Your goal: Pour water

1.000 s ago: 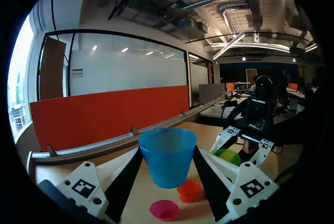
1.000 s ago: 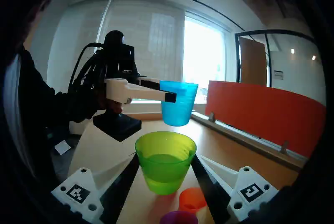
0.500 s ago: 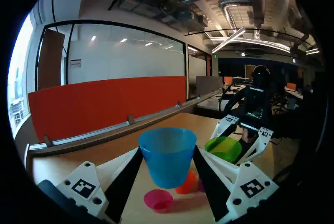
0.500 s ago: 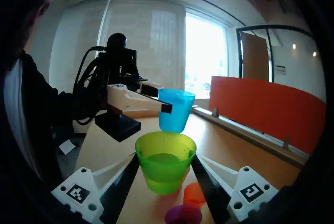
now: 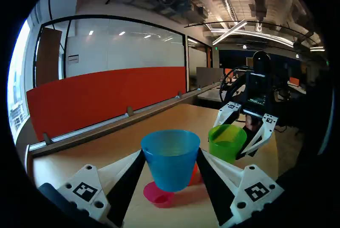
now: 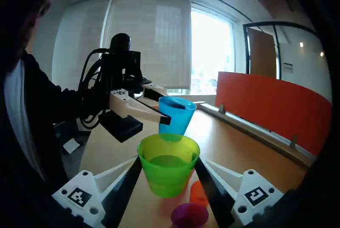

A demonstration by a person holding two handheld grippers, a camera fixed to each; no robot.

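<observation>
Plastic, smooth and tapered: the blue cup point(image 5: 171, 160) sits upright, clamped between the left gripper's point(image 5: 171, 153) black fingers. The translucent green cup point(image 6: 168, 169), part-filled with water, is pinched likewise by the right gripper point(image 6: 168, 160). Both hang over the bare wooden table point(image 5: 127, 138). Ahead of the right jaws, the blue cup floats just past the green rim, apart. Below the left jaws stand a small pink cup point(image 5: 156, 195) and an orange cup point(image 5: 195, 177), with open tabletop beyond

L gripper point(image 5: 170, 155) grips upright blue plastic cup point(image 5: 170, 166), small pink plastic cup point(image 5: 155, 194) partly behind it on wooden table point(image 5: 170, 119); R gripper point(image 5: 228, 141) holds green plastic cup point(image 5: 225, 143) nearby.
</observation>
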